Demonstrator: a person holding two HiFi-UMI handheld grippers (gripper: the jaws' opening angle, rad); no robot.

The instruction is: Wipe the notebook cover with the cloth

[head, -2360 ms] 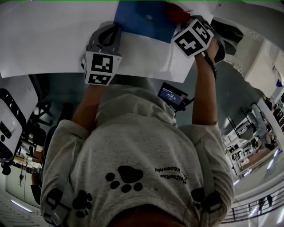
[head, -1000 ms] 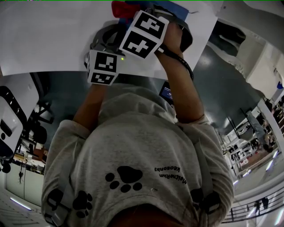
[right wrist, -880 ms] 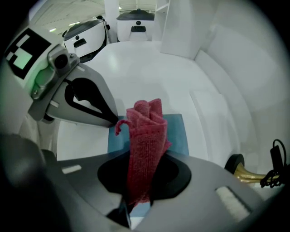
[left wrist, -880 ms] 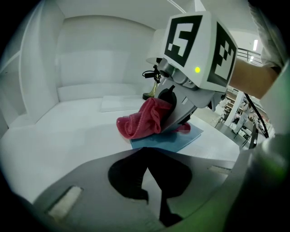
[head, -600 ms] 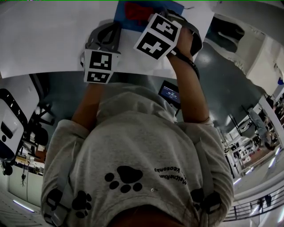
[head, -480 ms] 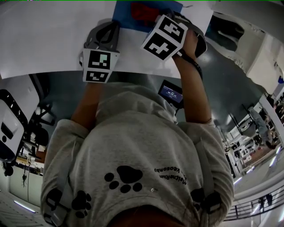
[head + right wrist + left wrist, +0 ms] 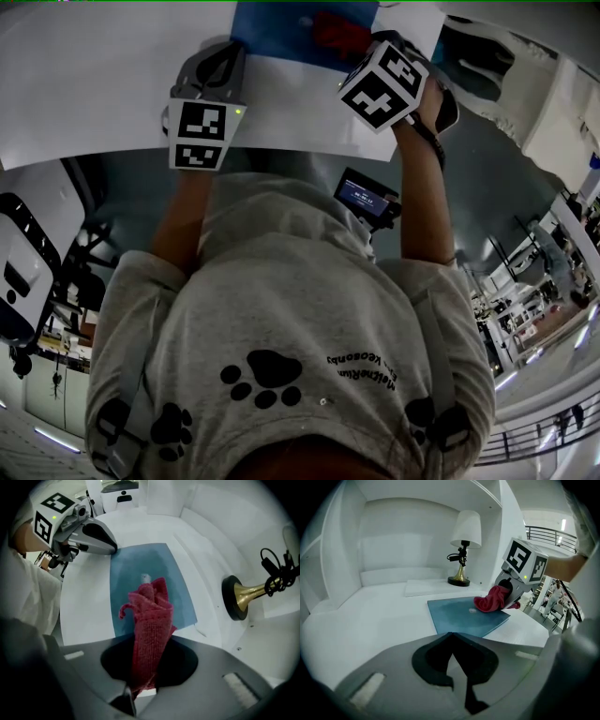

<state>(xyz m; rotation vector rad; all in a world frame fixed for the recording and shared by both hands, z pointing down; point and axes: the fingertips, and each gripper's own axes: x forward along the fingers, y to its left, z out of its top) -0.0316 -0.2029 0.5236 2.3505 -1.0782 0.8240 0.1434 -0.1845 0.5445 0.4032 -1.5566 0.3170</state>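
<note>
— Notebook point(image 7: 140, 569) lies flat on the white table point(image 7: 84, 602), blue cover up. Where's the cloth point(image 7: 150, 620)?
— Pinched in the right tongs point(image 7: 145, 667), loose end on the cover. Only that view shows the grip; marker cubes hide it from the head view.
— Left tongs point(image 7: 452, 648)?
— Closed, empty, tip at the notebook's corner. Since half a second ago, the cloth has slid rightward.

Notebook point(image 7: 274, 33) cropped at head view's top

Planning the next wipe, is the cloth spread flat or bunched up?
Bunched up: the red cloth is gathered into folds, pinched in the right tool, its end on the notebook.
</note>
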